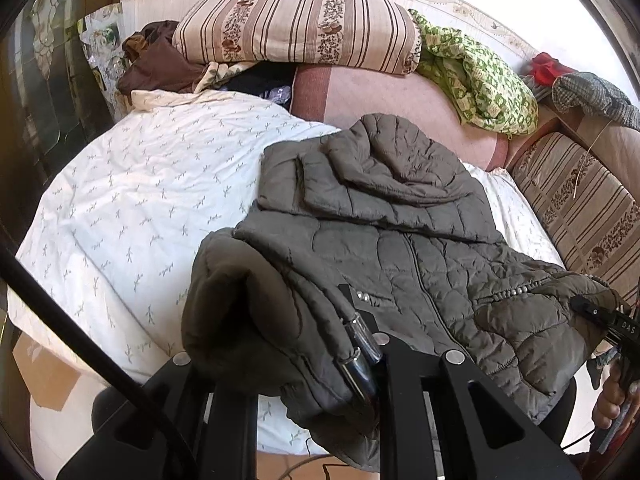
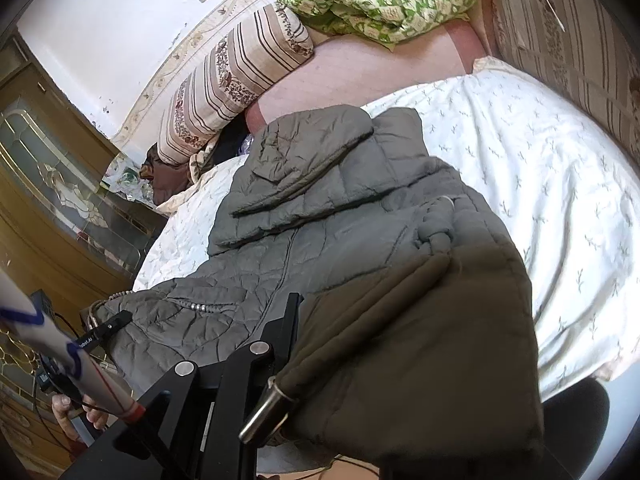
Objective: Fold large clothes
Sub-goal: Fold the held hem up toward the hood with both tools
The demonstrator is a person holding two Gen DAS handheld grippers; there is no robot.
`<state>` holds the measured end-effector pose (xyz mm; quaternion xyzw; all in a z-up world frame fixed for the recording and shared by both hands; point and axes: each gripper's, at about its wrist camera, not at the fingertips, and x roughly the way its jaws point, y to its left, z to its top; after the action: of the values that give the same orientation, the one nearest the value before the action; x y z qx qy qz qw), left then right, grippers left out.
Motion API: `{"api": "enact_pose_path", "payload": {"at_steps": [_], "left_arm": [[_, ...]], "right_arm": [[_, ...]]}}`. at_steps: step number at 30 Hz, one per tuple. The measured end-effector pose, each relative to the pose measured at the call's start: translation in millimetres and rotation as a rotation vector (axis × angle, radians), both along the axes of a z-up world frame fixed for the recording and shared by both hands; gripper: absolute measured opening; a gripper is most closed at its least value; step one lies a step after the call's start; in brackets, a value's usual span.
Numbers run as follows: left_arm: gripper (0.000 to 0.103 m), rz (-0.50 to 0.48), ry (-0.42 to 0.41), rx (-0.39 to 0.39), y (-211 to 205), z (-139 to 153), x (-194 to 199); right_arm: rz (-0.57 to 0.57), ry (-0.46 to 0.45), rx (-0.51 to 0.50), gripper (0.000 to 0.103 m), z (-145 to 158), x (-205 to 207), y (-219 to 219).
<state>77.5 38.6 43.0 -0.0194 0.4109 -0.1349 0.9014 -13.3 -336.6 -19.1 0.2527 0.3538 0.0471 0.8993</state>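
A grey-olive quilted hooded jacket lies front up, zipper closed, on a bed's white leaf-print sheet, with its hood toward the pillows. My left gripper is shut on the near left hem corner, and the lifted fabric drapes over one finger and hides it. At the far right of this view my right gripper clamps the other hem corner. In the right wrist view the jacket runs away from my right gripper, shut on the folded-over hem. My left gripper shows at the left, shut on the jacket's edge.
A striped bolster and a green patterned cloth lie on a pink cover at the bed's head. A brown garment sits beside them. A striped cushion lines the right side. A wooden glass-door cabinet stands left.
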Motion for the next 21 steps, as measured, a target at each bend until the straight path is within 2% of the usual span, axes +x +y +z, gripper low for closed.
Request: {"api": "enact_pose_path", "payload": {"at_steps": [21], "left_arm": [[0.017,-0.015,-0.044,0.012,-14,17,41]], "right_arm": [[-0.012,-0.013,-0.056,0.019,31,40,10]]}}
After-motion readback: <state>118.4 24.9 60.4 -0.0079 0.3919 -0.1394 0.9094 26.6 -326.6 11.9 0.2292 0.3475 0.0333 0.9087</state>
